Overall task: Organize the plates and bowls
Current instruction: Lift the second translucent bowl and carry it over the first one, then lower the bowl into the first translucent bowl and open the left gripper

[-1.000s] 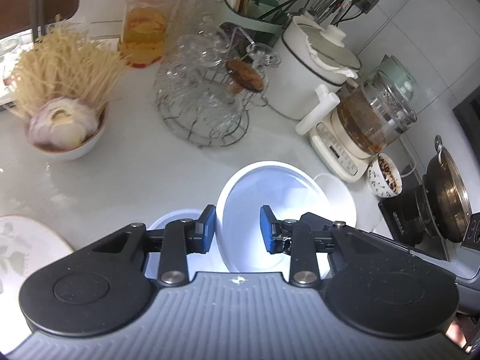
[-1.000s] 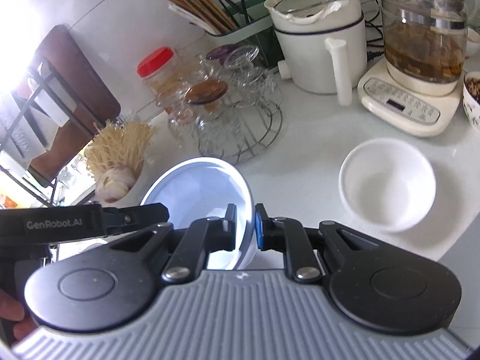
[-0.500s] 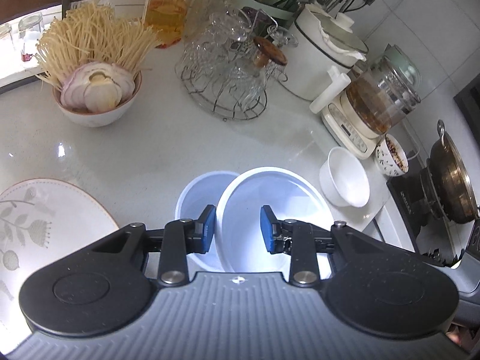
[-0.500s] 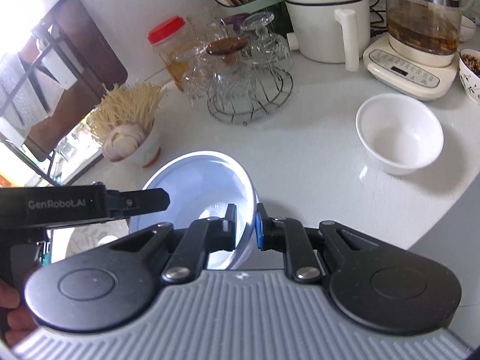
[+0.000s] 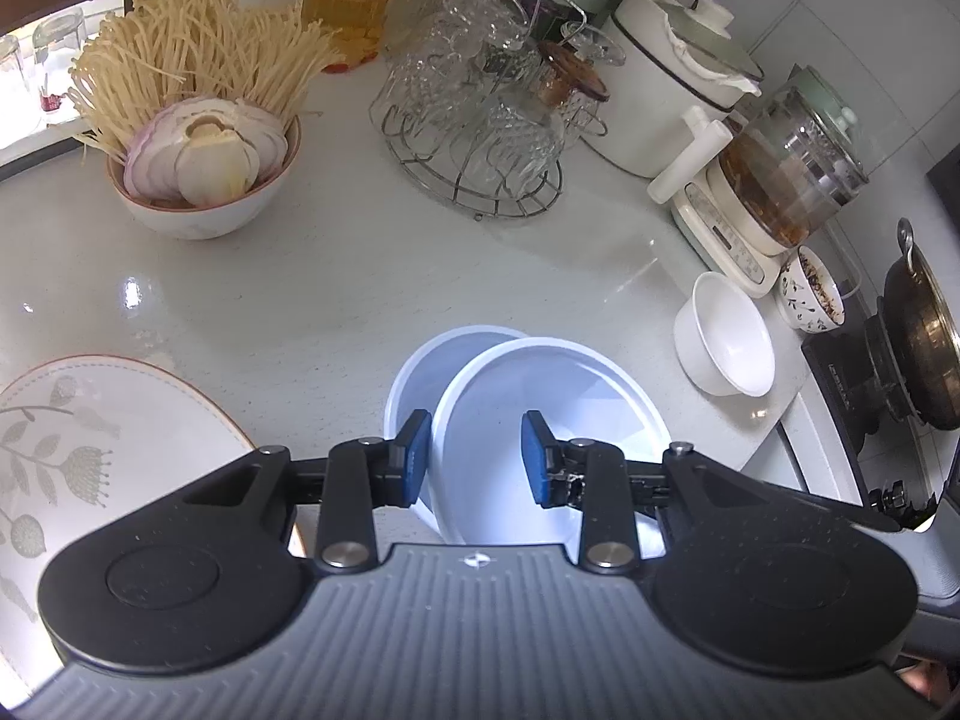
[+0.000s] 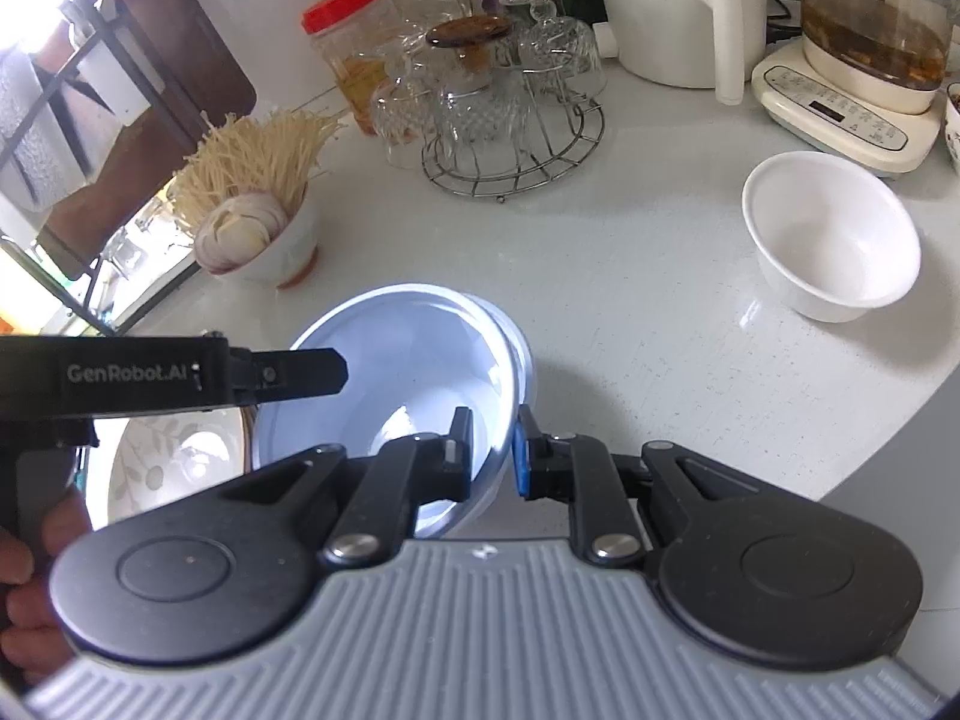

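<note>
Pinching a round, glossy white bowl (image 6: pixel 414 360) rim — right gripper (image 6: pixel 489 450).

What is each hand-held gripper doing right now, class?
Left hand-held gripper: open, holding nothing.
Right hand-held gripper: shut on the rim of the upper pale blue-white bowl.

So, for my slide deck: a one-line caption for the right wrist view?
Right gripper pinching the rim of a pale blue bowl above a white counter.

Lower bowl (image 5: pixel 414 372) mostly hidden — patterned plate (image 5: pixel 90 420) cut off at the edge.
</note>
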`<state>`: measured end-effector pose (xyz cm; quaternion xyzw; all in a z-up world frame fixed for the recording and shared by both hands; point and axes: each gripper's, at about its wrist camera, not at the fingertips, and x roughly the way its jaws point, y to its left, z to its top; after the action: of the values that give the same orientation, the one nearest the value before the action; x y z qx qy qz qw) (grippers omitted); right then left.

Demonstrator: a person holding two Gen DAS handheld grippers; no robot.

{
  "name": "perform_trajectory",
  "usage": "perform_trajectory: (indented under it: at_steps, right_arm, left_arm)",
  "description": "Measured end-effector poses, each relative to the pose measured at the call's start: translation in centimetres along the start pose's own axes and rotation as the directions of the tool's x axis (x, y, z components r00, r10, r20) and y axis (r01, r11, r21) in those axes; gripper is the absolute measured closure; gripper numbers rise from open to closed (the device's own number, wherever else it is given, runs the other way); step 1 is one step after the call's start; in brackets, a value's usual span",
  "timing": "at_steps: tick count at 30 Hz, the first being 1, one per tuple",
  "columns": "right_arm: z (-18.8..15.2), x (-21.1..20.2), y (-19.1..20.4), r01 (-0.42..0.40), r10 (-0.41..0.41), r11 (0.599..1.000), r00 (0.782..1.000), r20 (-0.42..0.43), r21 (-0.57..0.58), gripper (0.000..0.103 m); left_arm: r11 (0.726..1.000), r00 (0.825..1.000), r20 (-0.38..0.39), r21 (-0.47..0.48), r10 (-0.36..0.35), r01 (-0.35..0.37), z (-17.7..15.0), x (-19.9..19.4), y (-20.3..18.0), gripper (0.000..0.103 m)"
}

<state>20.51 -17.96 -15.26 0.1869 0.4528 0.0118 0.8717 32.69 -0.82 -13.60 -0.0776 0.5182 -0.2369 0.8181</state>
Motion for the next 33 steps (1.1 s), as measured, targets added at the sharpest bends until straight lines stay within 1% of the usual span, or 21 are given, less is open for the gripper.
perform_trajectory:
  at_steps: [4,10,14,19,24,26,28,33]
  right_arm:
    - [0.1,0.4,0.3,0.001,-0.001,1.000,1.000,-0.001,-0.014,0.085]
    - [0.3,0.6,0.4,0.005,-0.005,1.000,1.000,0.009,-0.020,0.085]
    - [0.4,0.9,0.1,-0.003,0.003,1.000,1.000,0.017,0.003,0.085]
    - [0.7,1.2,-0.2,0.015,-0.015,1.000,1.000,0.017,0.022,0.085]
    - [0.9,1.7,-0.5,0.022,-0.022,0.998,1.000,-0.006,0.054,0.085]
    - [0.9,1.7,-0.4,0.018,-0.018,0.998,1.000,-0.003,0.057,0.082]
    - [1.0,1.6,-0.4,0.015,-0.016,0.998,1.000,0.007,0.061,0.061]
    - [1.2,1.2,0.0,0.006,-0.008,0.999,0.999,0.037,0.045,0.060]
  left_arm:
    - [0.999,1.000,0.007,0.031,0.024,-0.024,0.1,0.1,-0.4,0.067]
    - [0.997,0.999,0.010,0.071,0.037,-0.038,0.5,0.3,-0.6,0.067]
    - [0.995,0.999,0.002,0.090,0.043,-0.043,0.9,0.9,-0.7,0.067]
    - [0.993,0.999,-0.020,0.110,0.038,-0.035,1.1,1.3,-0.8,0.067]
    - [0.993,0.999,-0.030,0.111,0.035,-0.031,1.3,1.6,-0.8,0.066]
    - [0.994,0.999,-0.031,0.108,0.034,-0.030,1.3,1.6,-0.7,0.058]
    - [0.994,0.999,-0.028,0.108,0.035,-0.032,1.4,1.5,-0.6,0.057]
    - [0.993,0.999,-0.020,0.115,0.031,-0.028,1.6,0.9,-0.7,0.056]
